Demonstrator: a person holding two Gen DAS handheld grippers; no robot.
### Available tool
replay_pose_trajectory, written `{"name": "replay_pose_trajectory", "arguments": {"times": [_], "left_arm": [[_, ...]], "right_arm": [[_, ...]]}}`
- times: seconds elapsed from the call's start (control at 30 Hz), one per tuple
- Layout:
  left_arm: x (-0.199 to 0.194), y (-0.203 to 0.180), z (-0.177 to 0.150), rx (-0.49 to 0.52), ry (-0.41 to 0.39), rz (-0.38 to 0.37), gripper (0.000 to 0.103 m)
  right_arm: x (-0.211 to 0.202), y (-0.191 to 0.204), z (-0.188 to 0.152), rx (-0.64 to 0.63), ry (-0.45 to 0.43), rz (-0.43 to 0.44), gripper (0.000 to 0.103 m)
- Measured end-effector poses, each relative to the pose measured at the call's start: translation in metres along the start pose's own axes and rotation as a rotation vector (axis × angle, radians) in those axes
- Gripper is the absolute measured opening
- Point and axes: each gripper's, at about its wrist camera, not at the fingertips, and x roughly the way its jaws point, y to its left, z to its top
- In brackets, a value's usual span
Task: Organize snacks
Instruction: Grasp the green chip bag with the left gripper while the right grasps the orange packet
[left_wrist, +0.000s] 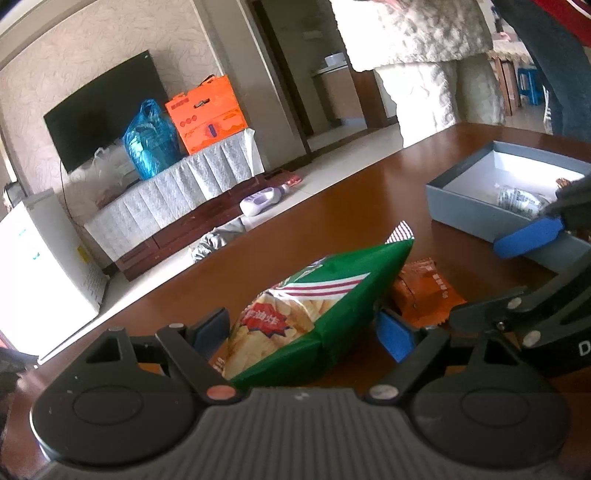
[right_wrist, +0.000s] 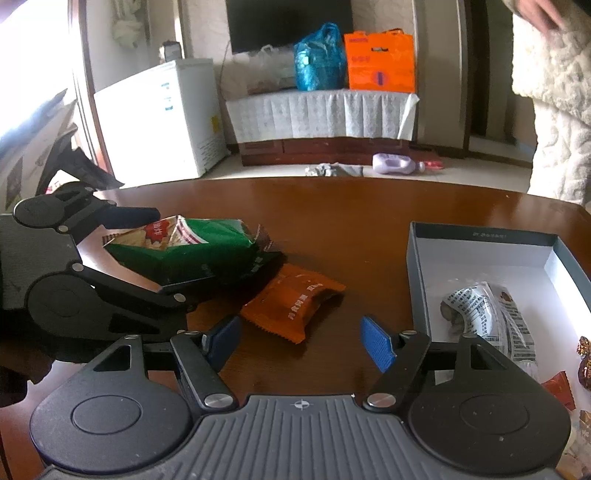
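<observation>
Item one: green chip bag (left_wrist: 325, 295), lying on the brown table (left_wrist: 332, 192). My left gripper (left_wrist: 303, 332) straddles it, fingers spread wide on either side. In the right wrist view one finger runs along the bag's top edge and the other lies under its lower edge; I cannot tell whether the pads press on it yet.

Item two: orange snack packet (right_wrist: 295, 306), flat on the table, just beside the chip bag and partly tucked under its end. My right gripper (right_wrist: 301, 341) hovers near it, fingers apart, nothing between them.

Item three: grey box (right_wrist: 417, 258) with a white inside, open, to the right of the snacks on the same table. It holds a white printed wrapper (right_wrist: 484, 314) lying along its floor. Small foil-wrapped sweets (right_wrist: 585, 354) show at the right edge of the right wrist view; whether they sit in the box or outside it I cannot say, the view being cut off there.

Item four, background: a television (left_wrist: 103, 107) on the wall, a blue plastic bag (left_wrist: 147, 140) and an orange carton (left_wrist: 207, 114) on a covered cabinet, a white chest freezer (right_wrist: 162, 114), and a person in a pale quilted coat (left_wrist: 424, 55) beyond the table.
</observation>
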Motion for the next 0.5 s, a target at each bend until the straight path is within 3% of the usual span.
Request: {"name": "replay_pose_trajectory", "arguments": {"times": [0.1, 0.27, 0.5], "left_arm": [[0.002, 0.006, -0.002, -0.05, -0.004, -0.019, 0.085], [0.001, 0.013, -0.009, -0.104, 0.0, -0.042, 0.065], [-0.007, 0.016, -0.014, -0.121, -0.009, -0.023, 0.059]], "right_arm": [[0.001, 0.0, 0.0, 0.017, -0.007, 0.0, 0.077], [0.006, 0.001, 0.002, 0.045, -0.019, -0.008, 0.08], [0.014, 0.002, 0.007, 0.118, -0.046, -0.023, 0.08]]}}
